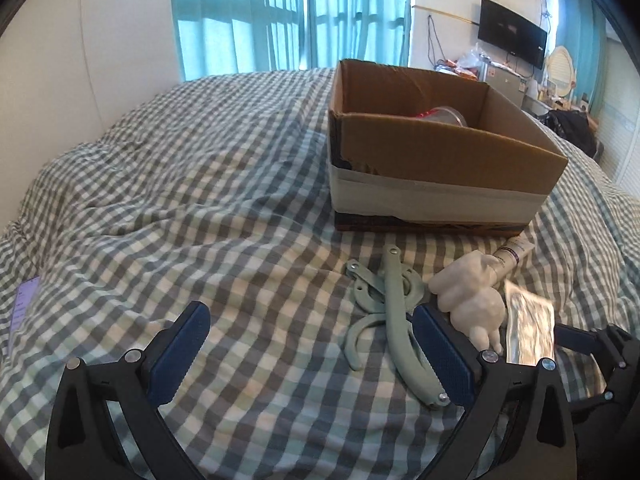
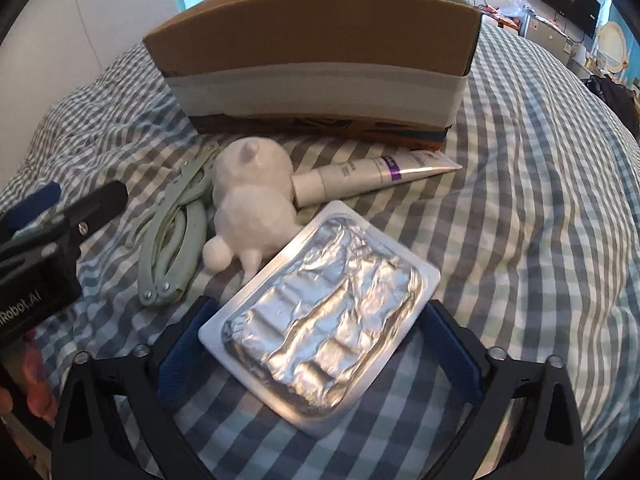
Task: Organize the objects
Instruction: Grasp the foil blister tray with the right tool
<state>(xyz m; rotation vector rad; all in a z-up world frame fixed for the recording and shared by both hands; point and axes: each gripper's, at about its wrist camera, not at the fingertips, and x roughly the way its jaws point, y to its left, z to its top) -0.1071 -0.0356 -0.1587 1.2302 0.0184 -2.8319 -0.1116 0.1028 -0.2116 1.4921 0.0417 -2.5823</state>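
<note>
On the checked bedspread, in front of an open cardboard box (image 1: 440,152) (image 2: 320,48), lies a cluster of things. It holds a pale green folding tool (image 1: 386,312) (image 2: 176,228), a white figurine (image 1: 468,296) (image 2: 252,200), a white tube with a purple band (image 1: 514,254) (image 2: 376,174) and a silver foil blister pack (image 1: 530,332) (image 2: 320,328). My right gripper (image 2: 318,354) stands open around the blister pack, whose left corner is close to the left pad. My left gripper (image 1: 312,356) is open over bare bedspread, its right finger beside the green tool.
A clear container with something red (image 1: 444,114) sits inside the box. The bed (image 1: 200,200) stretches off to the left, with a purple paper (image 1: 24,304) at its left edge. A window with teal curtains, a wall TV and clutter lie beyond. Fingers of a hand (image 2: 36,392) show at lower left.
</note>
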